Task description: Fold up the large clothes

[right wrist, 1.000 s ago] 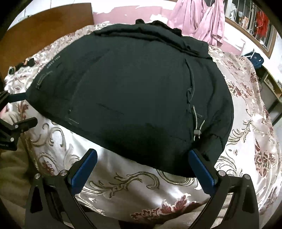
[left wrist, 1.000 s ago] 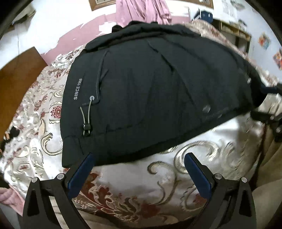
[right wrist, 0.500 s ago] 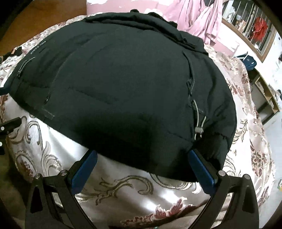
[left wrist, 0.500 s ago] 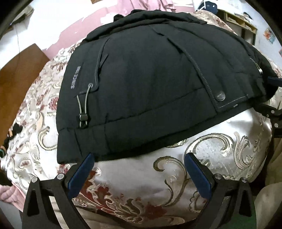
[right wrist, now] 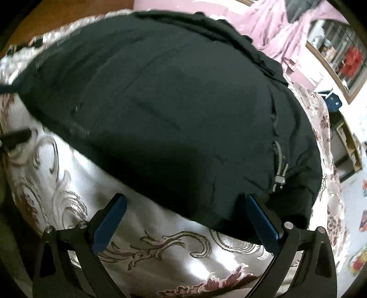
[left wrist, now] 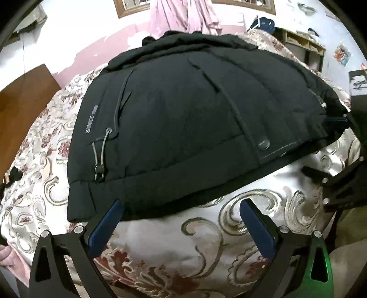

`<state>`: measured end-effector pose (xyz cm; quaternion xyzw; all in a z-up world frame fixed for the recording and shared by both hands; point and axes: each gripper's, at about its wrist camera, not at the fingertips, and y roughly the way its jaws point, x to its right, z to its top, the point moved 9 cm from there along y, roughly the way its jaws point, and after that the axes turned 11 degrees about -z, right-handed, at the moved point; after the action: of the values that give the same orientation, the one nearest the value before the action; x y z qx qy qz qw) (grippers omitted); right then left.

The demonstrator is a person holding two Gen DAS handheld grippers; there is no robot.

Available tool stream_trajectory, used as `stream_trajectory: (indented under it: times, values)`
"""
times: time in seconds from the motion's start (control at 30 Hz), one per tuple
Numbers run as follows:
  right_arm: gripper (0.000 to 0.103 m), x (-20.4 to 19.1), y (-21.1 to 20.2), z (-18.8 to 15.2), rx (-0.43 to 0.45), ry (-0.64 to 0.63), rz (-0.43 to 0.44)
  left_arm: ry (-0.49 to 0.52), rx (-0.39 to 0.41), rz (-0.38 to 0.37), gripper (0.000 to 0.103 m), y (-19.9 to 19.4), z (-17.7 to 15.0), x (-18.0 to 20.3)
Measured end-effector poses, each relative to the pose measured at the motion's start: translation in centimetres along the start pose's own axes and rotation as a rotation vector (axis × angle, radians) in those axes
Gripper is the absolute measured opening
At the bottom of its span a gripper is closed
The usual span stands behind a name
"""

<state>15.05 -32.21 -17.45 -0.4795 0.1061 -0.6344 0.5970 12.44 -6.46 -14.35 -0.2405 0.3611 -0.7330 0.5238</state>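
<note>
Both claws hang with their fingers spread wide and nothing between them. Just ahead of the left claw (left wrist: 181, 213), a black jacket (left wrist: 183, 119) lies flat on a flowered bedspread (left wrist: 206, 247); its hem corner touches or overlaps the left finger, and a drawcord (left wrist: 99, 158) sits just beyond that. Ahead of the right claw (right wrist: 183, 211), the same jacket's hem reaches its right finger, with another cord (right wrist: 279, 169) beyond. Pink cloth (left wrist: 183, 16) hangs on the far wall.

The jacket (left wrist: 183, 128) is spread on the bedspread (left wrist: 206, 240). Garments (left wrist: 183, 16) are hung behind it, with shelves (left wrist: 302, 43) at the right.
</note>
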Motion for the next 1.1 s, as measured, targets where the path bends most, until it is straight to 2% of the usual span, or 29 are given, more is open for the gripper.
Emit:
stream_trajectory:
  times: [0.1, 0.23, 0.4, 0.6, 0.83, 0.97, 1.03, 1.1]
  values:
    - [0.101, -0.3, -0.2, 0.3, 0.016, -0.026, -0.037, 0.026, 0.003, 0.009, 0.103, 0.2, 0.0, 0.3]
    - [0.101, 0.8, -1.1, 1.1, 0.08, 0.04, -0.08, 0.029, -0.016, 0.008, 0.103, 0.9, -0.4, 0.1]
    - [0.101, 3.1, -3.4, 1.9, 0.204, 0.186, -0.04, 0.04, -0.002, 0.015, 0.103, 0.8, -0.1, -0.2]
    - [0.101, 3.8, -5.4, 2.0, 0.311, 0.236, -0.036, 0.113, 0.048, 0.212, 0.103, 0.5, 0.3, -0.5]
    - [0.101, 5.2, -4.7, 2.2, 0.332, 0.269, -0.01, 0.182, 0.088, 0.379, 0.102, 0.6, 1.1, -1.6]
    - [0.101, 5.7, -3.5, 2.6, 0.307, 0.257, -0.008, 0.154, 0.038, 0.394, 0.097, 1.8, 1.1, -3.0]
    - [0.101, 5.5, -3.0, 2.7, 0.284, 0.237, -0.018, 0.12, 0.023, 0.412, 0.088, 2.1, 1.1, -4.2]
    - [0.101, 5.1, -2.2, 2.5, 0.246, 0.209, -0.032, 0.084, 0.034, 0.392, 0.083, 1.9, 1.2, -4.8]
